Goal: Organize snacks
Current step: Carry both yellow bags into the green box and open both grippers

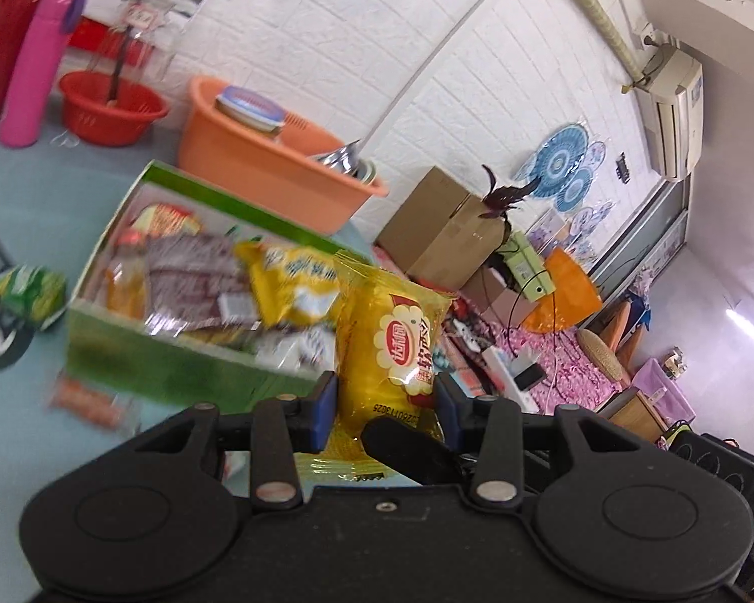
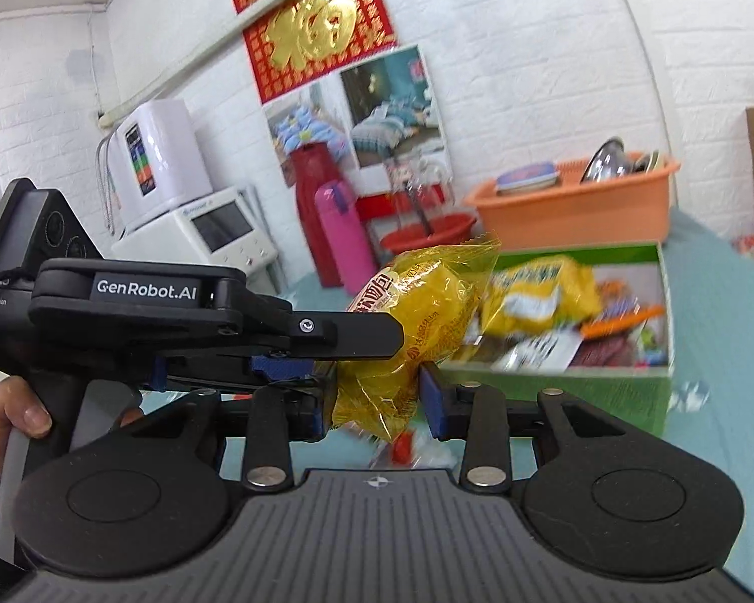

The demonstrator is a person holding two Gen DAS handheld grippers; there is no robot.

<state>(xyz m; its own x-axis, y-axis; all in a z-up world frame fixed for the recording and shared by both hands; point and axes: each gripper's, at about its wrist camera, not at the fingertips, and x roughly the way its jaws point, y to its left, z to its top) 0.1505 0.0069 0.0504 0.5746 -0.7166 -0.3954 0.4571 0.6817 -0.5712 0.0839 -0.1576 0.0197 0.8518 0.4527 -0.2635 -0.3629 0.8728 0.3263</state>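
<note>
A yellow snack packet (image 1: 392, 346) is clamped between the blue pads of my left gripper (image 1: 384, 404), held in the air in front of the green snack box (image 1: 176, 367). The box holds several packets, among them a yellow bag (image 1: 291, 281). In the right wrist view the same yellow packet (image 2: 427, 311) sits between the pads of my right gripper (image 2: 377, 394), with the left gripper (image 2: 357, 346) reaching in from the left and gripping it. Both grippers pinch the packet. The green box (image 2: 578, 382) lies beyond, to the right.
An orange basin (image 1: 256, 161) with dishes stands behind the box; a red basket (image 1: 108, 110) and a pink bottle (image 1: 32, 65) are further left. A green packet (image 1: 27, 294) and an orange-red packet (image 1: 88, 402) lie on the blue table beside the box. A cardboard carton (image 1: 442, 223) stands to the right.
</note>
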